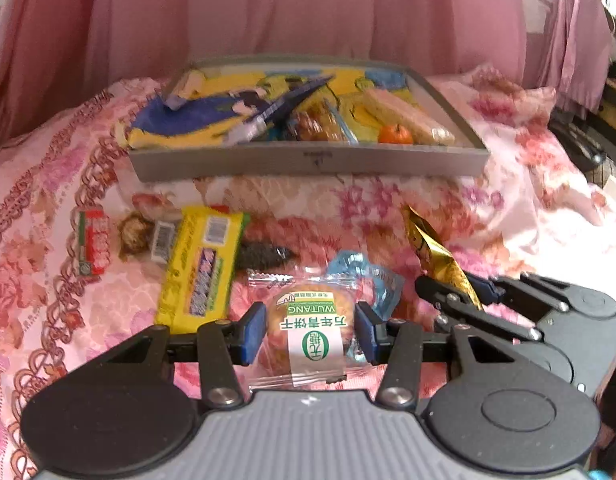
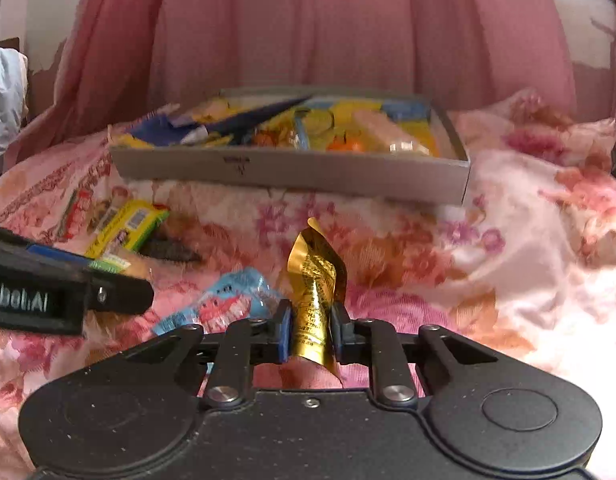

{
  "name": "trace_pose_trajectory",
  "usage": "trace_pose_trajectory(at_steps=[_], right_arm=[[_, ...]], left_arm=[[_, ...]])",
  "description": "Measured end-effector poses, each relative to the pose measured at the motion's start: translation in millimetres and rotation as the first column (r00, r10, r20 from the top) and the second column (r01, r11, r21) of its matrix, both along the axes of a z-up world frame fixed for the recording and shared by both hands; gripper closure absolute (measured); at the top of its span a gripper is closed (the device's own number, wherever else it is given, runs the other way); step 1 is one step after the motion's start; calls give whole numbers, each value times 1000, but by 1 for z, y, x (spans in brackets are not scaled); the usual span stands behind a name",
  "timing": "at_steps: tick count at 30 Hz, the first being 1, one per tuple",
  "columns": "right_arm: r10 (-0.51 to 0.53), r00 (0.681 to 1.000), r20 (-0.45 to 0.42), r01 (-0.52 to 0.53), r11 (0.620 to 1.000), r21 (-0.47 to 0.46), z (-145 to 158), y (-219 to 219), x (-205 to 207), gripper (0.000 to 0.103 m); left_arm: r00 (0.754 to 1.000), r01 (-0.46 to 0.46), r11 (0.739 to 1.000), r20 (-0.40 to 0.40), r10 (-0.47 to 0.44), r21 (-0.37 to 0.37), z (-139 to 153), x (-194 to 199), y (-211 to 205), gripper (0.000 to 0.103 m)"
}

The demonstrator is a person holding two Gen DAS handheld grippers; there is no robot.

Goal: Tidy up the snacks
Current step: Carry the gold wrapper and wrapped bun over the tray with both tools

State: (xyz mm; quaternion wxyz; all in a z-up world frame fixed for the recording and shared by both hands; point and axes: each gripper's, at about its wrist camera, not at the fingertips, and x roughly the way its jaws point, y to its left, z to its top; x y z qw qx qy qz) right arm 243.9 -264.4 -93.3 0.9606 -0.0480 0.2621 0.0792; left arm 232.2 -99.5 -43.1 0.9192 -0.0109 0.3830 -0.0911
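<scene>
My left gripper (image 1: 309,332) is shut on a clear-wrapped biscuit packet (image 1: 312,320) with a green and white label, both blue pads pressed against its sides low over the floral bedspread. Just to its right, my right gripper (image 2: 309,332) is shut on a crumpled gold foil packet (image 2: 313,280) that stands upright between the pads; the left wrist view shows that gold foil packet (image 1: 435,256) too. A grey cardboard tray (image 1: 308,162) lies further back, holding yellow and blue packets, a long pink packet (image 1: 407,116) and a small orange fruit (image 1: 395,134).
Loose snacks lie on the bedspread in front of the tray: a yellow packet (image 1: 204,268), a red and green packet (image 1: 92,240), a dark packet (image 1: 264,256) and a light blue packet (image 2: 228,304) between the grippers. Pink curtains hang behind the tray (image 2: 292,168).
</scene>
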Motion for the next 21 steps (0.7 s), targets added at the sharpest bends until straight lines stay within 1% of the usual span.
trace_pose_trajectory(at_steps=[3,6,9,13,15,17,21], right_arm=[[15,999,47,-14,1000,-13,2,4,-2,83],[27,998,64,-24,998,-61,-3,10,-2,84],[27,994,108,-19,997,-74,0,12,-7,85],[29,974,224,-18,998,-54,11,11,-17,84],[28,965,262,-15,999,-52,13,12,-20,84],[26,953,303,-11,999,-52,16,13,-19,84],[-4,929,371,10,1000,-15,26,12,-7,84]], left_arm=[[999,-29,999,33,30,-32,6,1,7,51],[997,-60,997,50,62,-43,11,3,12,51],[993,-71,996,91,76,-52,19,4,15,51],[984,-90,994,145,99,-69,34,11,19,51],[976,-103,992,186,115,-69,43,16,21,51],[969,-125,989,205,138,-77,50,26,23,51],[951,-171,981,244,188,-89,61,47,28,51]])
